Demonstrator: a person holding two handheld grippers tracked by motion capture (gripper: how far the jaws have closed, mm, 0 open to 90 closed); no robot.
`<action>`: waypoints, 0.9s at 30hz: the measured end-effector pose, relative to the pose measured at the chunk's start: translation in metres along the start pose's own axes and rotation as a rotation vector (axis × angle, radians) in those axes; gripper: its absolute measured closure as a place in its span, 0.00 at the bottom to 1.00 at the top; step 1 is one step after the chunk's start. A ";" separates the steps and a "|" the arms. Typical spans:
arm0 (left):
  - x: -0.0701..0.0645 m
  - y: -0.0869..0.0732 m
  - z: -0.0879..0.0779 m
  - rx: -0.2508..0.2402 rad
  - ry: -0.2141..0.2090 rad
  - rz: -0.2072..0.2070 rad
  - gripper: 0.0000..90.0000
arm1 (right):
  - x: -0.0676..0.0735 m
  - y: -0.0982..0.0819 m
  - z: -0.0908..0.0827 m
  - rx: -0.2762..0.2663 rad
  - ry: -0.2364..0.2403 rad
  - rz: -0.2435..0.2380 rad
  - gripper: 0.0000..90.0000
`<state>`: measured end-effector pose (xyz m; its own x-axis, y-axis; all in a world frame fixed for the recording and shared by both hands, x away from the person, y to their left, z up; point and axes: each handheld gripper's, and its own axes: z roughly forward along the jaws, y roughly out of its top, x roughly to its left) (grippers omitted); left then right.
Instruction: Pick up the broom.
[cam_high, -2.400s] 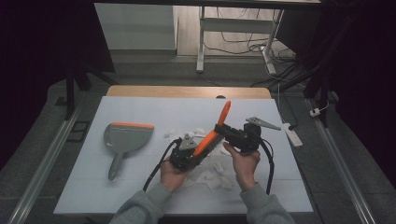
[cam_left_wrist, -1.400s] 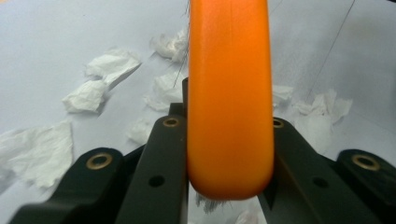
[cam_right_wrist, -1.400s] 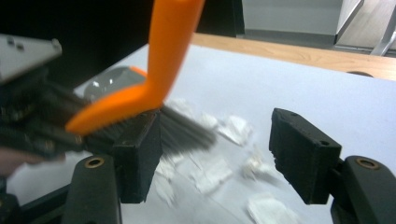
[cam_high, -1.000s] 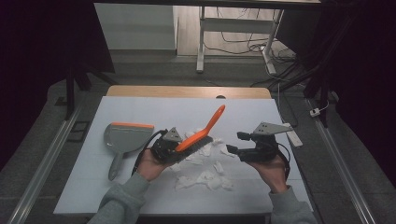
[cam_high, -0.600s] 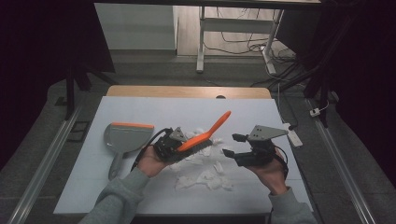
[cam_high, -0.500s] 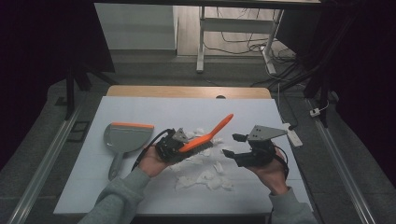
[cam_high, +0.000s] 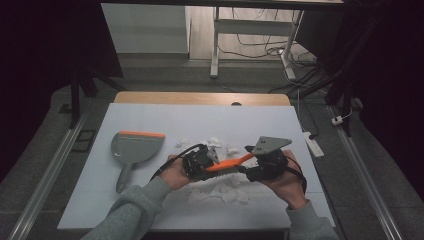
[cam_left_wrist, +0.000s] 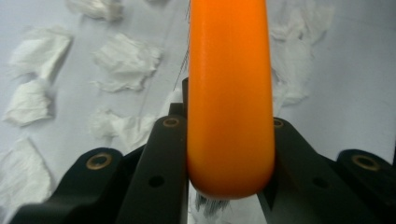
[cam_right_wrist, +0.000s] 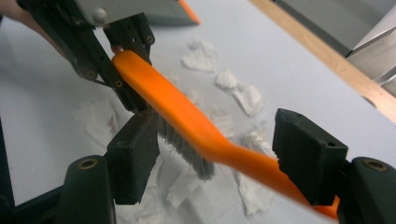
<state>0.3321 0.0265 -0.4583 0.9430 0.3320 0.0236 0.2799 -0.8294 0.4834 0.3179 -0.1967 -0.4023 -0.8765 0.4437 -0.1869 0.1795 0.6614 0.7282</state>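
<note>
Dustpan: I see a grey dustpan (cam_high: 136, 148) with an orange lip at the table's left, well apart from both hands, handle toward me.
Left gripper: my left gripper (cam_high: 199, 162) is clamped tight on the head end of the orange brush (cam_high: 231, 162); in the left gripper view both jaws press the orange brush's sides.
Brush: it lies almost level above the table, spanning from one gripper to the other, grey bristles (cam_right_wrist: 183, 148) downward.
Paper scraps: torn white tissue scraps (cam_high: 220, 186) lie scattered under and behind the brush.
Right gripper: my right gripper (cam_right_wrist: 218, 163) stands wide, jaws either side of the handle, pads not pressing it.
Table: white top (cam_high: 200, 117), wooden far edge.
</note>
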 end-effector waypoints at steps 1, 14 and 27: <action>-0.001 0.001 0.001 0.013 -0.011 0.009 0.89 | 0.000 0.000 0.000 0.000 0.000 0.000 0.35; -0.010 0.017 0.000 0.030 -0.018 0.101 0.89 | 0.004 -0.006 0.036 0.239 0.113 -0.070 0.53; -0.004 0.011 -0.015 -0.073 0.122 0.107 0.39 | 0.003 -0.012 0.031 0.239 0.141 -0.118 0.75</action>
<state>0.3282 0.0229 -0.4400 0.9367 0.2991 0.1819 0.1612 -0.8298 0.5343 0.3274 -0.1847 -0.4325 -0.9479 0.2780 -0.1555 0.1580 0.8343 0.5281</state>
